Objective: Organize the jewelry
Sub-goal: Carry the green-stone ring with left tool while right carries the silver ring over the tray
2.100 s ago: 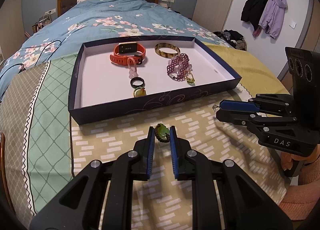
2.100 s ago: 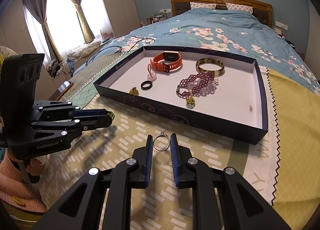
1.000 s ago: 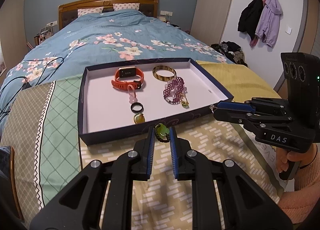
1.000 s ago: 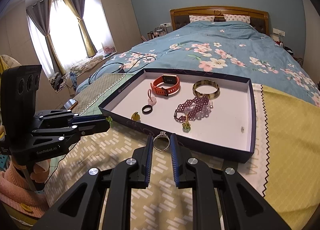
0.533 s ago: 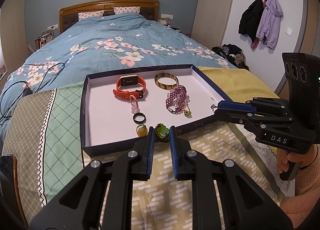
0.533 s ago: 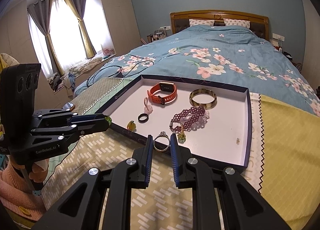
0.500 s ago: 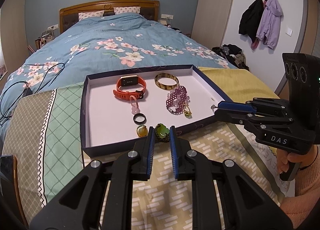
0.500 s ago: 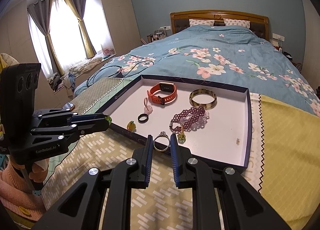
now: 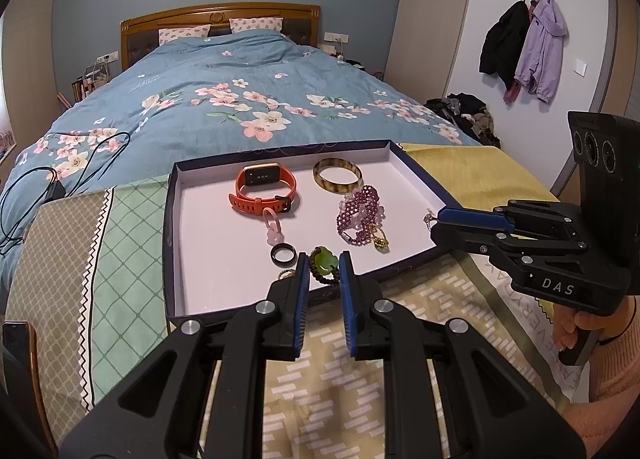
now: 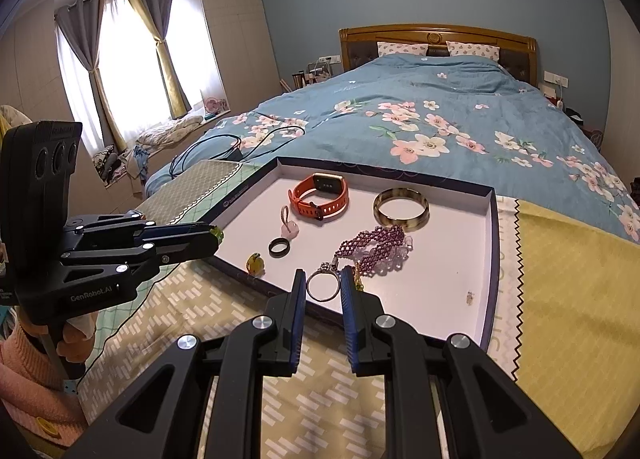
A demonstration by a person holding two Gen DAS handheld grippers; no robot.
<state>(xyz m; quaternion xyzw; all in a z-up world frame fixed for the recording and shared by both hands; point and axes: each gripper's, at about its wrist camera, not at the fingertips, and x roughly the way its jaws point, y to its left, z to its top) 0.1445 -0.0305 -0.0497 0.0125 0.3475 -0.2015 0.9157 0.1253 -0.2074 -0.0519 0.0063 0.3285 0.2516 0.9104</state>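
Now you're mid-delivery — your left tongs (image 9: 324, 271) pinch a green pendant (image 9: 325, 260) and your right tongs (image 10: 323, 285) clamp a silver ring (image 10: 322, 286), both poised over the near edge of the tray (image 10: 491, 259) on the bed. Next, lower each onto bare floor and release gently. Two seconds back, both pieces hung short of the tray, over the blanket (image 9: 320, 399).

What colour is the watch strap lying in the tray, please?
The watch strap is orange-red, clearest in the right wrist view.
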